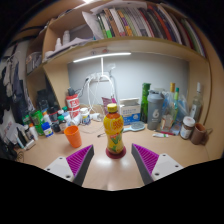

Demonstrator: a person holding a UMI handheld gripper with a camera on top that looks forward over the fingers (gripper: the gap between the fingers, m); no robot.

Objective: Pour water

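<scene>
A bottle [115, 130] of yellow-orange drink with a red cap and a red-and-yellow label stands upright on the light wooden desk [110, 170]. It is just ahead of my gripper [113, 160], in line with the gap between the two purple-padded fingers [81, 158]. The fingers are spread wide and touch nothing. An orange cup [73, 136] stands upright on the desk to the left of the bottle, a little farther back.
Jars, bottles and small containers [165, 108] line the back of the desk on both sides. A red-labelled can [72, 103] stands behind the cup. A bookshelf [130, 25] with a strip light hangs above. Clutter fills the left side [20, 125].
</scene>
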